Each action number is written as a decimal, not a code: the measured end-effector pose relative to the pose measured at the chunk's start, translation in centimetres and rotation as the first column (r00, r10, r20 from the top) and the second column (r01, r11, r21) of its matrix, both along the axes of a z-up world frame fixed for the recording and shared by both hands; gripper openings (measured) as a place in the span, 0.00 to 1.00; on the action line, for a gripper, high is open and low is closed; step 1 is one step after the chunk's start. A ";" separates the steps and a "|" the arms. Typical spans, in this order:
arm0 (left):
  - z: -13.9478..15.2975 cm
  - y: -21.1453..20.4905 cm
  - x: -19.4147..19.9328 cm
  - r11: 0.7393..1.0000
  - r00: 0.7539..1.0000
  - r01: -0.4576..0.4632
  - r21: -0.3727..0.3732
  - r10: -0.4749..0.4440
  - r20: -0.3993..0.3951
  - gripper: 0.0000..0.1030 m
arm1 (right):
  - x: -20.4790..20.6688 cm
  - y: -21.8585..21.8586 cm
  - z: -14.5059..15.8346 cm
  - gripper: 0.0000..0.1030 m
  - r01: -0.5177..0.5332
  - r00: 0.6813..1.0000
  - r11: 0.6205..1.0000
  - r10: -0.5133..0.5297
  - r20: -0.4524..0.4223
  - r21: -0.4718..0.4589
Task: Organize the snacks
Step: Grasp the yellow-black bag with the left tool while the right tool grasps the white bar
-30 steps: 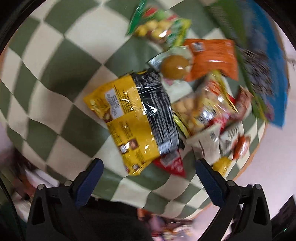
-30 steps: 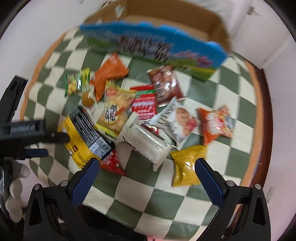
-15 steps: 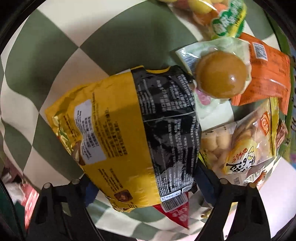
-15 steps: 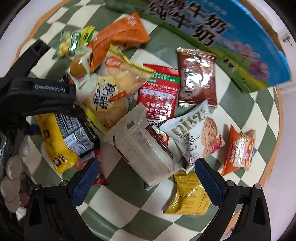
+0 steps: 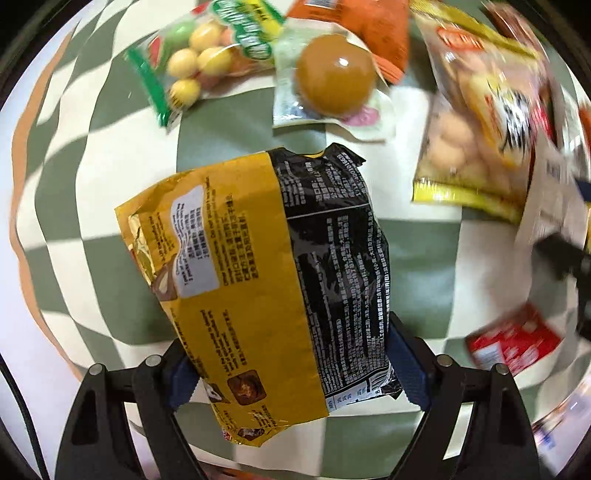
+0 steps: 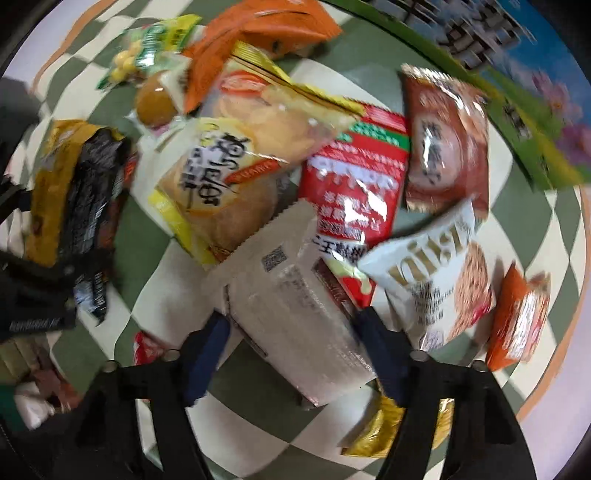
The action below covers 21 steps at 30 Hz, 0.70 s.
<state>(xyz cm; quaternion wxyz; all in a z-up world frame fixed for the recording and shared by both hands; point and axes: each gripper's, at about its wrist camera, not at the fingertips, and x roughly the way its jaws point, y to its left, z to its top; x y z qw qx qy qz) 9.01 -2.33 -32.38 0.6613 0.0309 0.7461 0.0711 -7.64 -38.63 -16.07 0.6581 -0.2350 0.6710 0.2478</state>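
Nearest us, our left gripper has its blue pads pressed against both sides of the yellow-and-black bag, which is raised clear of the checked cloth. Our right gripper stands with its pads close on either side of the clear-wrapped white pack; blur keeps us from saying whether they truly pinch it.

Beneath both lies a green-and-cream checkerboard cloth with an orange border, spread over a pale surface. Just beyond the white pack we see the yellow biscuit bag, the red packet and the white cookie bag overlapping one another. A gold pouch sits partly under the right finger, and a small orange packet lies apart to the right.

Farther off lie the brown packet, the round brown cake in its wrapper, the bag of yellow balls and the orange bag. At the far edge stands a blue-and-green printed box.
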 end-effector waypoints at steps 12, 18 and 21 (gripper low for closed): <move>-0.7 0.2 -3.2 0.948 0.955 -0.289 -0.134 0.295 0.030 0.87 | -2.8 -10.8 -3.3 0.62 0.720 0.660 0.691 -0.650 -0.376 0.069; 0.4 -1.6 -5.9 0.963 0.962 -0.240 -0.123 0.253 0.106 0.84 | -2.9 -11.9 -2.6 0.78 0.622 0.755 0.777 -0.566 -0.333 0.090; 0.7 -5.7 -5.5 0.995 0.989 -0.056 -0.088 0.067 0.131 0.83 | -4.0 -10.6 -1.9 0.78 0.492 0.853 0.869 -0.471 -0.224 0.045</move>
